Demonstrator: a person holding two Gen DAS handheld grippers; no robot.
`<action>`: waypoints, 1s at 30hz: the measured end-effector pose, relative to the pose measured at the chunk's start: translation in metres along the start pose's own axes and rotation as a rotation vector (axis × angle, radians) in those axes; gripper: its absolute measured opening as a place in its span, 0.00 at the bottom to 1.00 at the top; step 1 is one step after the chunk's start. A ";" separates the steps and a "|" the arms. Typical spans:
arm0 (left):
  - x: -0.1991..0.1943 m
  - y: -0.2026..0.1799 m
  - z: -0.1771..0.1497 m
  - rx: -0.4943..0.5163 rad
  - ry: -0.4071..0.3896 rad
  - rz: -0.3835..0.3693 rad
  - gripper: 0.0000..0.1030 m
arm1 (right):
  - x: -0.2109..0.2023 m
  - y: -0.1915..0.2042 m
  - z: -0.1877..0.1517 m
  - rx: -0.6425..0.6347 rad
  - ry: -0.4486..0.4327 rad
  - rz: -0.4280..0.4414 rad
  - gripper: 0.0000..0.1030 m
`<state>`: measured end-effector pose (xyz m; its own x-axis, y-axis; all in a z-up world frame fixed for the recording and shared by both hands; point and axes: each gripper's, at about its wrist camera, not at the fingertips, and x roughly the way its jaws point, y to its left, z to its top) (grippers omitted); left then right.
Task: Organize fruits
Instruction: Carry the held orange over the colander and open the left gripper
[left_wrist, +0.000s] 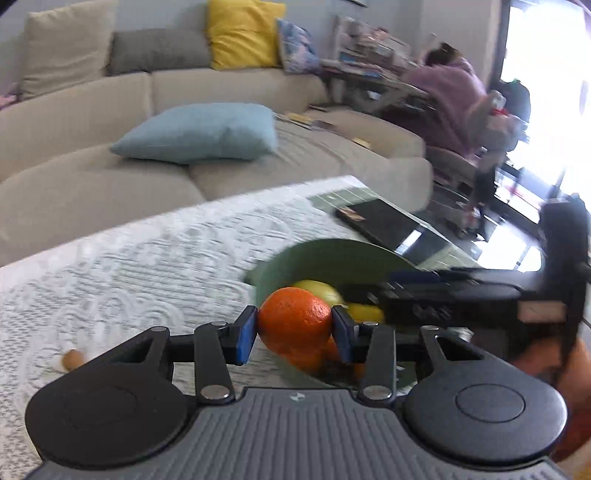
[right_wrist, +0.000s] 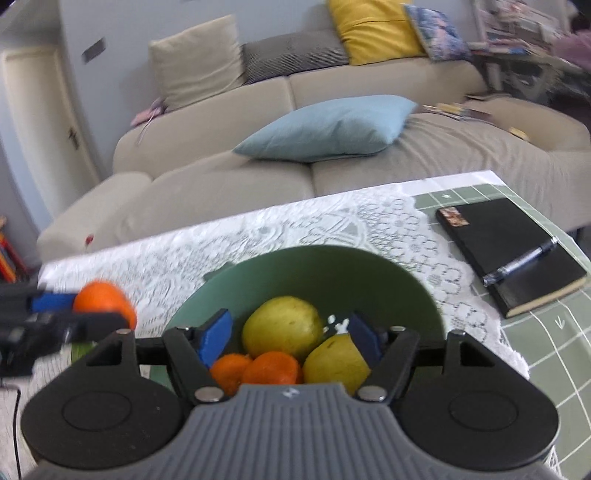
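My left gripper (left_wrist: 294, 329) is shut on an orange (left_wrist: 294, 324), its blue pads pressing both sides, and it hangs above the near rim of the green bowl (left_wrist: 325, 258). From the right wrist view that same orange (right_wrist: 105, 300) shows at the left, held in the left gripper (right_wrist: 79, 308) beside the bowl (right_wrist: 306, 269). My right gripper (right_wrist: 290, 334) stands open over the bowl, nothing between its pads. Under it lie a yellow-green apple (right_wrist: 282, 328), a second yellow fruit (right_wrist: 338, 363) and two oranges (right_wrist: 271, 367).
A white lace cloth (right_wrist: 314, 221) covers the table. A black notebook (right_wrist: 513, 251) with a pen (right_wrist: 521, 264) lies to the right on a green grid mat (right_wrist: 546, 354). A small brown object (left_wrist: 72, 359) sits on the cloth at the left. A beige sofa (right_wrist: 258, 177) stands behind; a person (left_wrist: 450, 96) sits far right.
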<state>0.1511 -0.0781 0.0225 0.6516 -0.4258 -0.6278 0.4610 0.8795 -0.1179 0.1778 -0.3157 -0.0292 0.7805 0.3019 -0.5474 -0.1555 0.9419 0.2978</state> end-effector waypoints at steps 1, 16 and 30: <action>0.004 -0.005 0.000 0.001 0.022 -0.025 0.47 | -0.001 -0.003 0.001 0.026 -0.011 -0.006 0.73; 0.070 -0.043 -0.002 0.082 0.277 -0.023 0.47 | -0.001 -0.012 0.002 0.074 -0.017 0.007 0.74; 0.077 -0.049 -0.008 0.124 0.324 0.005 0.54 | 0.002 -0.010 0.001 0.057 0.002 0.013 0.75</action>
<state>0.1742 -0.1530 -0.0262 0.4384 -0.3145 -0.8420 0.5412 0.8403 -0.0321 0.1818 -0.3246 -0.0321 0.7772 0.3147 -0.5449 -0.1308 0.9278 0.3493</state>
